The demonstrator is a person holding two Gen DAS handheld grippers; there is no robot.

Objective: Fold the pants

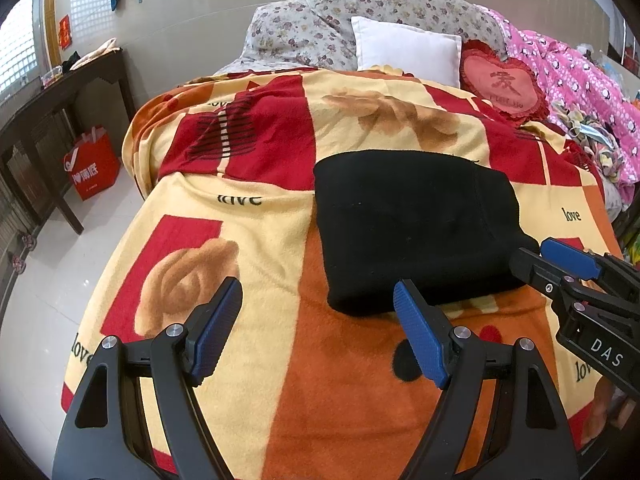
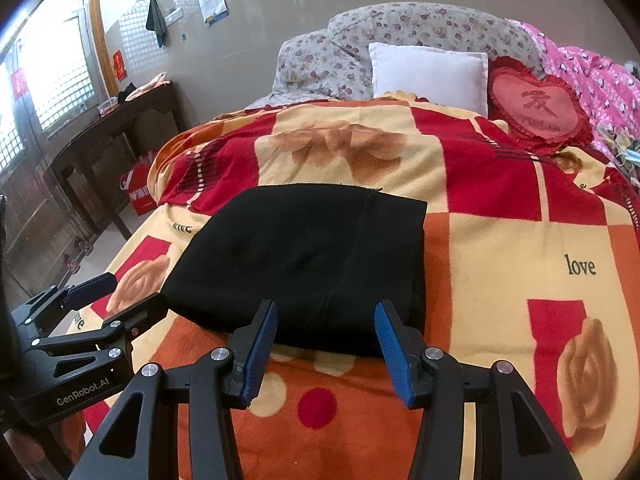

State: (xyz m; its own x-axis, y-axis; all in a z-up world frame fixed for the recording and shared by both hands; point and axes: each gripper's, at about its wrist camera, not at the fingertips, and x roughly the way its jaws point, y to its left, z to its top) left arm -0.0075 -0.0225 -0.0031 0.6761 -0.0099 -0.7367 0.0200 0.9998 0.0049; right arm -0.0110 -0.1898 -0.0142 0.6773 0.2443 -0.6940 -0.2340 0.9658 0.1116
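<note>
The black knit pants (image 2: 304, 264) lie folded into a compact rectangle on the red, orange and yellow fleece blanket (image 2: 500, 240) covering the bed. The left hand-held gripper (image 1: 318, 330) and right hand-held gripper (image 2: 326, 350) hover spread near its closest edge, holding nothing. I'd say finish well by squaring corners and pressing layers flat.

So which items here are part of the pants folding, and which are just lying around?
Part of the job:
folded black knit pants
left gripper, open
right gripper, open
patterned fleece blanket beneath

Lying about:
white square pillow
red heart-shaped cushion
floral grey quilt
pink printed bedding
red shopping bag
</note>
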